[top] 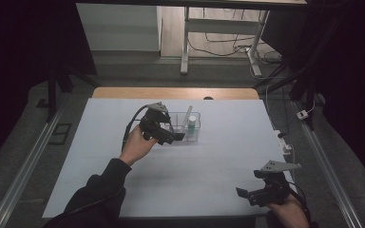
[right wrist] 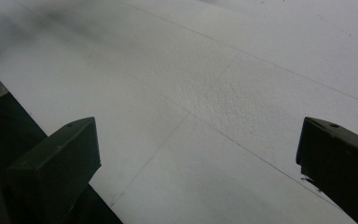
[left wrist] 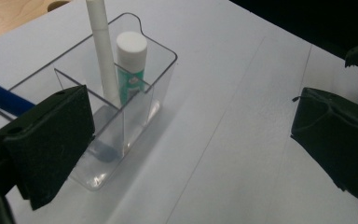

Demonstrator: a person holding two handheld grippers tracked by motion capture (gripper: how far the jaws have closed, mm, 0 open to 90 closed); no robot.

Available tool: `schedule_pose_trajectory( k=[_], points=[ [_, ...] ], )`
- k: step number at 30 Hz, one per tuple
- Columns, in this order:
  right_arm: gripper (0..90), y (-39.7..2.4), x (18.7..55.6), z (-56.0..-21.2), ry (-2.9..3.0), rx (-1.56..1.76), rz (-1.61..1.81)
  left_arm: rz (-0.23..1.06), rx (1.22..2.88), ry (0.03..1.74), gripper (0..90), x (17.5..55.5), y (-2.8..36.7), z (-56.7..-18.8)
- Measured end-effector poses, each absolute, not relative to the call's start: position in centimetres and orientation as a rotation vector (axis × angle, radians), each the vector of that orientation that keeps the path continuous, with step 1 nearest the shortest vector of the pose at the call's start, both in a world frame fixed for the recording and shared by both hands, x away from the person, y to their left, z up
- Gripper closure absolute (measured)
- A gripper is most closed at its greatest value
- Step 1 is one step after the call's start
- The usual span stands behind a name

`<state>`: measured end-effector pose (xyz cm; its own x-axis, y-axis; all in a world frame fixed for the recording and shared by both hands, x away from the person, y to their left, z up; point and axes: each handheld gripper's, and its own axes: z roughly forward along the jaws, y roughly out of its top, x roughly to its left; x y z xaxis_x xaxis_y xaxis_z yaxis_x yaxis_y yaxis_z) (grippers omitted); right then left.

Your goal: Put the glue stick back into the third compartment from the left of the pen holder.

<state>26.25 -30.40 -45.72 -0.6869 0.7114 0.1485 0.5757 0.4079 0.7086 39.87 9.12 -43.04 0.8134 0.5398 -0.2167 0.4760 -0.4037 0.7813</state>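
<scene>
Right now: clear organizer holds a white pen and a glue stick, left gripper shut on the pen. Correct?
Not quite. The left gripper is open, its jaws wide apart and off the white pen, as the left gripper view shows. The clear organizer does hold the pen and the glue stick.

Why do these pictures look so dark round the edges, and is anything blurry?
High view: the room around is black, and light falls mainly on the pale table. Left gripper view: the clear organizer and the white-capped tube are sharp, the near black pads soft. Right gripper view: the top left corner fades into grey blur.
</scene>
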Motion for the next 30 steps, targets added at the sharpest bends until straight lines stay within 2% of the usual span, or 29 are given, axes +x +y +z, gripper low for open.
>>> schedule_pose_trajectory(
  k=[30],
  points=[
    [0.0,-30.5,26.3,-45.7,2.497,1.144,1.158,0.09,2.048,0.782,0.0,34.9,12.4,-44.5]
  ],
)
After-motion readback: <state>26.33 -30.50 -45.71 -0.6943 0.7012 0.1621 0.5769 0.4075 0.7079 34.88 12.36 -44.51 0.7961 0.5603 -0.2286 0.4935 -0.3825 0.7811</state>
